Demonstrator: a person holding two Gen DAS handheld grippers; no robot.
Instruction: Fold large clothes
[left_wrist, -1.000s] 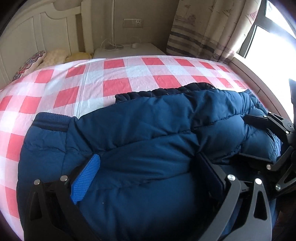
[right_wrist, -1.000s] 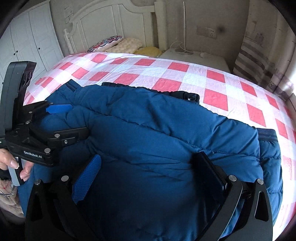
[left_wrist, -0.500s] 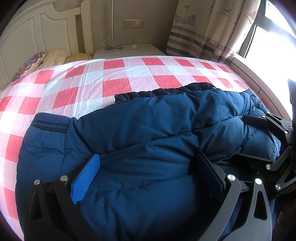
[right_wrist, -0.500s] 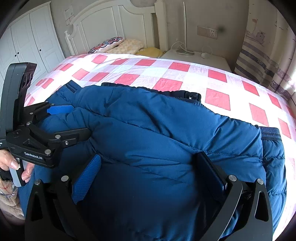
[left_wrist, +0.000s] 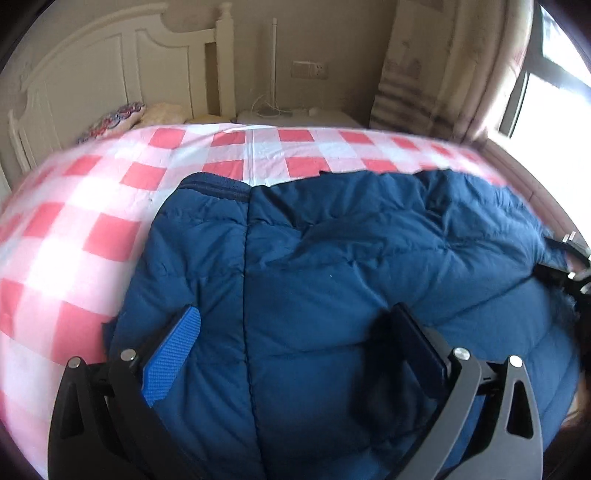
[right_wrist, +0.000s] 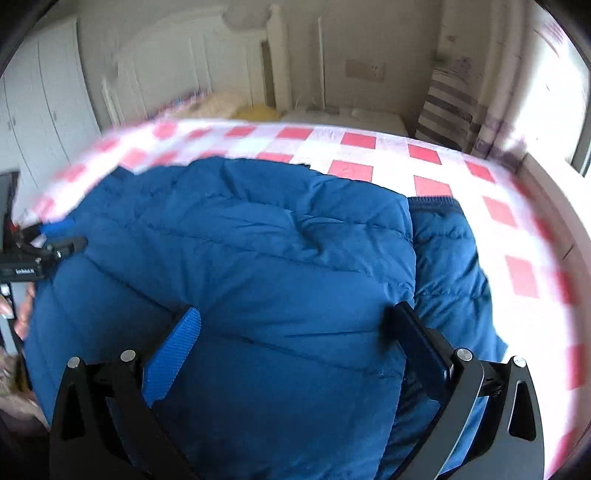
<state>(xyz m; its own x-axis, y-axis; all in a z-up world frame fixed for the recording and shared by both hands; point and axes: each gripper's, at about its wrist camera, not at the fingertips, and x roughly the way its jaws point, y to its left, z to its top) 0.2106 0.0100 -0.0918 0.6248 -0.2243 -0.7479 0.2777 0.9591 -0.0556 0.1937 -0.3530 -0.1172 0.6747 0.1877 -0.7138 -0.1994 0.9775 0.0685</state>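
A big navy-blue puffer jacket (left_wrist: 351, 258) lies bunched on a bed with a pink-and-red checked sheet (left_wrist: 92, 221). One ribbed cuff (left_wrist: 214, 186) points toward the headboard. My left gripper (left_wrist: 295, 314) is open, and the padded fabric bulges up between its wide-spread fingers. In the right wrist view the same jacket (right_wrist: 258, 240) fills the space under my right gripper (right_wrist: 295, 314), which is open too; a sleeve with its cuff (right_wrist: 436, 203) lies to the right. The left gripper (right_wrist: 48, 243) shows at the jacket's left edge. The right gripper (left_wrist: 569, 258) shows at the far right of the left wrist view.
A white headboard (left_wrist: 110, 74) and pillows (left_wrist: 118, 118) stand at the far end. A nightstand (left_wrist: 295, 114) with cables sits beside them. A striped curtain (left_wrist: 424, 74) and a bright window (left_wrist: 546, 81) are to the right. White wardrobe doors (right_wrist: 44, 110) are on the left. A hand (right_wrist: 22, 314) holds the left gripper.
Both cameras have swung fast and the edges are blurred. The jacket now sits nearer and bigger in both views, with its cuffs shifted toward the middle. The finger spacing looks unchanged.
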